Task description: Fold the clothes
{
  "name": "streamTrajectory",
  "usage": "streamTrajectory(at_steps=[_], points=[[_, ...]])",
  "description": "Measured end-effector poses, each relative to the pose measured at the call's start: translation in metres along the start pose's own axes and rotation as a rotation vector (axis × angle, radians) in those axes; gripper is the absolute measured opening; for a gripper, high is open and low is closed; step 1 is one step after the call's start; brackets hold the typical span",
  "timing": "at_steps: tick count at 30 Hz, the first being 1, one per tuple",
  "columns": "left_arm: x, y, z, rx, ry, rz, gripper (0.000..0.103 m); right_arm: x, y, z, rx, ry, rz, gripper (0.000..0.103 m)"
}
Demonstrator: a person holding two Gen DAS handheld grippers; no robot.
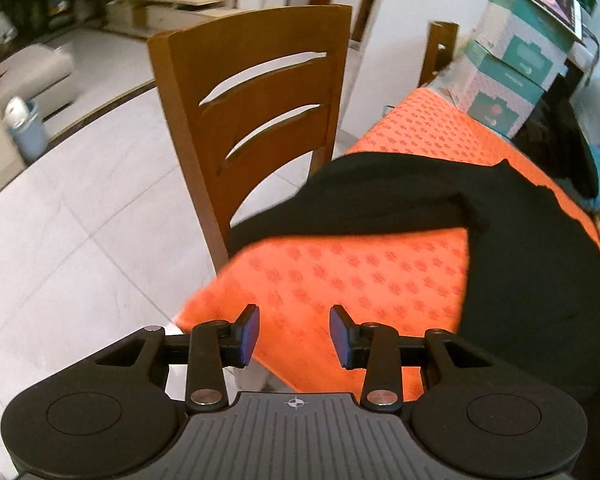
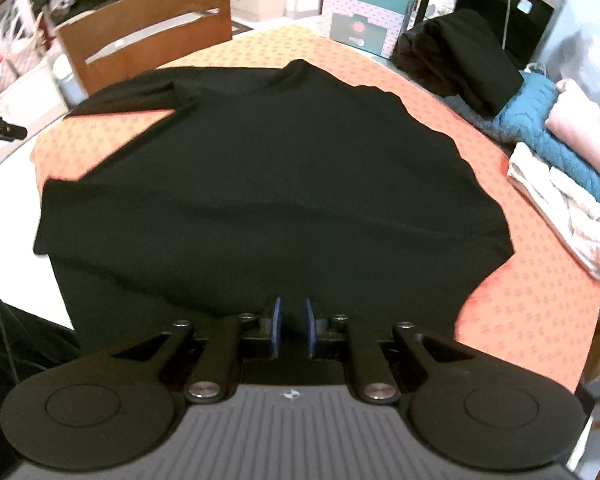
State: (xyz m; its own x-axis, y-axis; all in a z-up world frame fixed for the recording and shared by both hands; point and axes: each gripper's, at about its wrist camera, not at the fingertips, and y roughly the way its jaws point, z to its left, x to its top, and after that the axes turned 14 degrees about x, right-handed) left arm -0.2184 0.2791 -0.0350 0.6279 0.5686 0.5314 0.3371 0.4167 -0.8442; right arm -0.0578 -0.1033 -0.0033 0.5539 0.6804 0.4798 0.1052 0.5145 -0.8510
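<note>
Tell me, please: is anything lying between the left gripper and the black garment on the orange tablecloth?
Nothing visible does. Only bare orange tablecloth lies between the left gripper, its jaws open and empty, and the black garment, which is spread flat beyond it.

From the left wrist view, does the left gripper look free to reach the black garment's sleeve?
Probably yes. The left gripper is open and empty over bare orange tablecloth, and the sleeve lies just beyond with nothing between them.
</note>
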Motion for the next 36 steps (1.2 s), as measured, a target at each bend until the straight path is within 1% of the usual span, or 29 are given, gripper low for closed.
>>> streamTrajectory(at_steps=[5,8,13,17,21,26,32,36], points=[[0.020,0.022,0.023,-0.060,0.082,-0.017,0.041,0.033,0.014,0.049,0.023,0.019,-0.014,0.016],[0.027,0.028,0.030,-0.089,0.134,-0.036,0.041,0.052,0.027,0.079,0.053,0.008,-0.026,0.019],[0.038,0.030,0.042,-0.137,0.174,-0.032,0.042,0.093,0.063,0.132,0.116,-0.102,-0.029,0.020],[0.042,0.025,0.056,-0.156,0.178,-0.028,0.046,0.129,0.097,0.166,0.168,-0.225,-0.005,0.020],[0.040,0.021,0.071,-0.149,0.151,-0.016,0.047,0.164,0.135,0.198,0.217,-0.360,0.037,0.020],[0.036,0.021,0.084,-0.143,0.104,0.002,0.047,0.193,0.178,0.227,0.261,-0.514,0.094,0.020],[0.029,0.022,0.082,-0.144,0.065,0.023,0.048,0.212,0.221,0.246,0.261,-0.680,0.160,0.020],[0.029,0.029,0.079,-0.144,-0.004,0.076,0.048,0.217,0.247,0.257,0.230,-0.814,0.202,0.021]])
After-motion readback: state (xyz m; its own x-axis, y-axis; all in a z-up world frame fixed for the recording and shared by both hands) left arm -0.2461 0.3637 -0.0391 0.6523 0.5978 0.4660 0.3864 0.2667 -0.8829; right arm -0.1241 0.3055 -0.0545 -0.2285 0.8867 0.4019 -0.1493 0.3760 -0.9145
